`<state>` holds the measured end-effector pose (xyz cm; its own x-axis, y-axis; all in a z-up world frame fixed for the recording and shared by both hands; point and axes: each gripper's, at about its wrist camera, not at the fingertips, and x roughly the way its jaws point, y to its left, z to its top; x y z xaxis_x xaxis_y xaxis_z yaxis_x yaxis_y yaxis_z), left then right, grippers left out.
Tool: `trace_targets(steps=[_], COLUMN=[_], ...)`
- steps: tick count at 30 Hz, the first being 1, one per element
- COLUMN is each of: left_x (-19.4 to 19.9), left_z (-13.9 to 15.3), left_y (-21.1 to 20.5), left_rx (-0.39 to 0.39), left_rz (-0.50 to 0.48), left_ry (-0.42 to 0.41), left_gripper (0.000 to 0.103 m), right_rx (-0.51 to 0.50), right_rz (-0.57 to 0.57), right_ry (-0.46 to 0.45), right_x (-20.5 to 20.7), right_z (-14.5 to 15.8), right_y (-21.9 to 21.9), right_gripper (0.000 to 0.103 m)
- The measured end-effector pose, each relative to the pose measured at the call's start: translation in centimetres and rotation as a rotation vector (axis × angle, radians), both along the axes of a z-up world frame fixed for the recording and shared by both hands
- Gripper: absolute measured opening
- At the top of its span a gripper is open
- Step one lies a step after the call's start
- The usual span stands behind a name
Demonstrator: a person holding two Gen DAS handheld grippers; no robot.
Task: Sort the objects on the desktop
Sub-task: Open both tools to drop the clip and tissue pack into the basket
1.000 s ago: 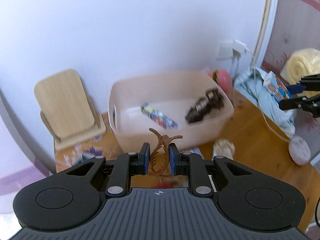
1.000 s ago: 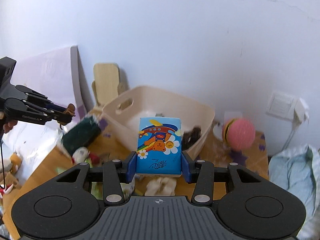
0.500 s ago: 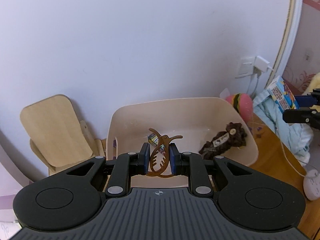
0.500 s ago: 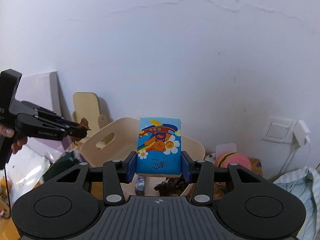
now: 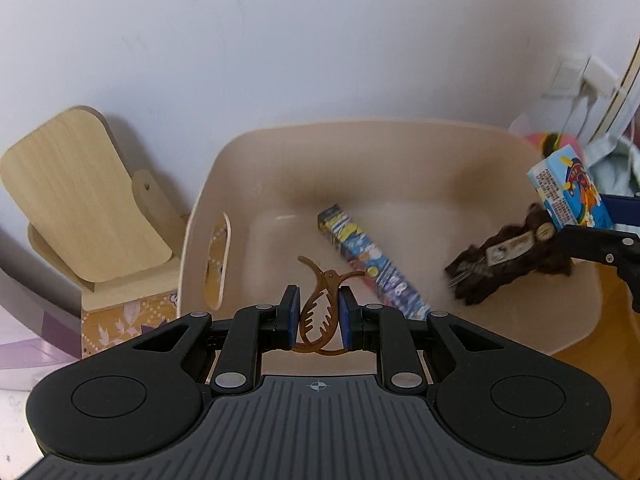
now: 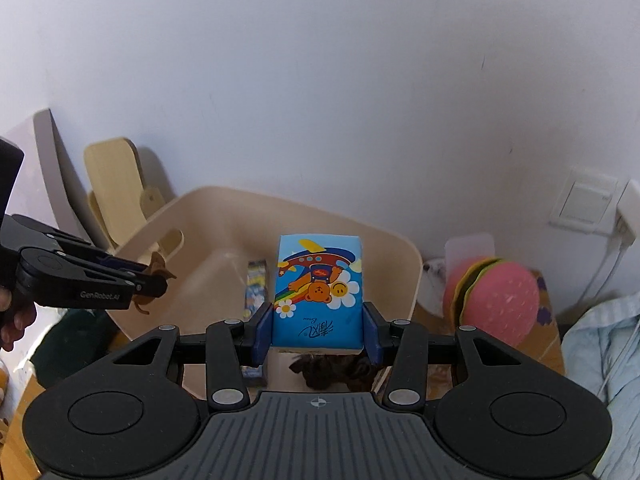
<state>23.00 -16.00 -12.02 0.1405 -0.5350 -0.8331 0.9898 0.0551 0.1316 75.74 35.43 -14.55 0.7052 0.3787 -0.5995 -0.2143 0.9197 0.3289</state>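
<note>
A beige plastic bin (image 5: pixel 400 136) stands against the wall; it also shows in the right wrist view (image 6: pixel 208 208). My left gripper (image 5: pixel 319 318) is shut on a brown hair claw clip (image 5: pixel 324 308) and hovers over the bin's near left part. My right gripper (image 6: pixel 318 332) is shut on a blue cartoon tissue pack (image 6: pixel 318 288), held above the bin's right side; the pack shows at the right in the left wrist view (image 5: pixel 568 196). Inside the bin lie a long colourful box (image 5: pixel 372 260) and a dark brown furry item (image 5: pixel 508 256).
A wooden stand (image 5: pixel 80 196) leans left of the bin. A pink burger-shaped toy (image 6: pixel 496 300) and a white container (image 6: pixel 468 248) sit right of the bin, with light blue cloth (image 6: pixel 600 340) beyond. A wall socket with plug (image 6: pixel 584 204) is at right.
Both grippers have moved forward and over the bin, which now looks larger and closer. Each keeps hold of its object.
</note>
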Motion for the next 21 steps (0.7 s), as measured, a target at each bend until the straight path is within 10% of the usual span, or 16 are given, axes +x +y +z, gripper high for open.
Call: trace_targets(steps=[14, 18, 21], left_x=[-0.6, -0.4, -0.3], left_z=[-3.0, -2.0, -0.9], left_y=[-0.3, 0.3, 1.0], left_rx=[0.108, 0.081, 0.056], left_rz=[-0.023, -0.017, -0.027], left_ry=[-0.042, -0.024, -0.008], left_gripper=[0.022, 0.062, 0.065], right_rx=[-0.072, -0.073, -0.057], right_rz=[-0.026, -0.038, -0.052], right_ry=[0.064, 0.070, 0.072], right_x=[1.3, 1.0, 0.6], right_z=[-2.5, -2.4, -2.1], right_y=[2.1, 2.0, 1.8], right_gripper=[0.043, 0.066, 0.078])
